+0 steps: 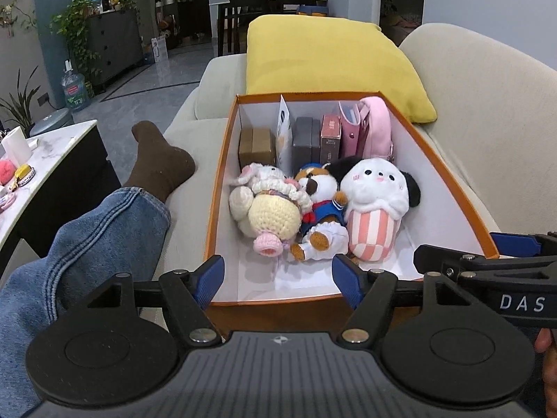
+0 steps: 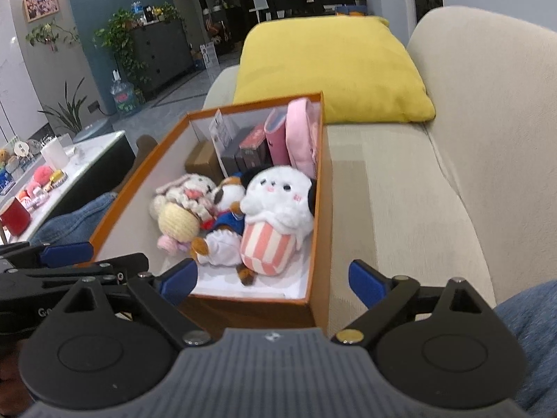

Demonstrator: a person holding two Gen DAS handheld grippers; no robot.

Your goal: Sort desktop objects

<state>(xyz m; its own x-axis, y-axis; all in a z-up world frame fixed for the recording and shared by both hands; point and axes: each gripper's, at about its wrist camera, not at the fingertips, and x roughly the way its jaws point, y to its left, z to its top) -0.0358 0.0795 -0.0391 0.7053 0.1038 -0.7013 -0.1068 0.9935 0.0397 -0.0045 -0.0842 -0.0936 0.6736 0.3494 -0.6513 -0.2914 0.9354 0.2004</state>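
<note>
Three plush toys [image 1: 313,209] seen from left wrist, lying side by side in orange box [image 1: 222,174] on beige sofa [image 1: 487,104], small boxes and pink pouch [image 1: 377,129] upright behind them. Left gripper [image 1: 276,280] spread wide at near rim, nothing pinched.

From right wrist: same box [image 2: 322,209] beside yellow cushion [image 2: 330,69]. Right gripper [image 2: 273,280] spread, empty, straddling box's near right corner.

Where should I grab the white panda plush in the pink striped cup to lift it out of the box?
Grip the striped cup body of the white panda plush across its width, coming from above at the near end. It lies lengthwise, its soft head is bulkier, and the sailor dog plush crowds one side, the orange box wall the other.
</note>
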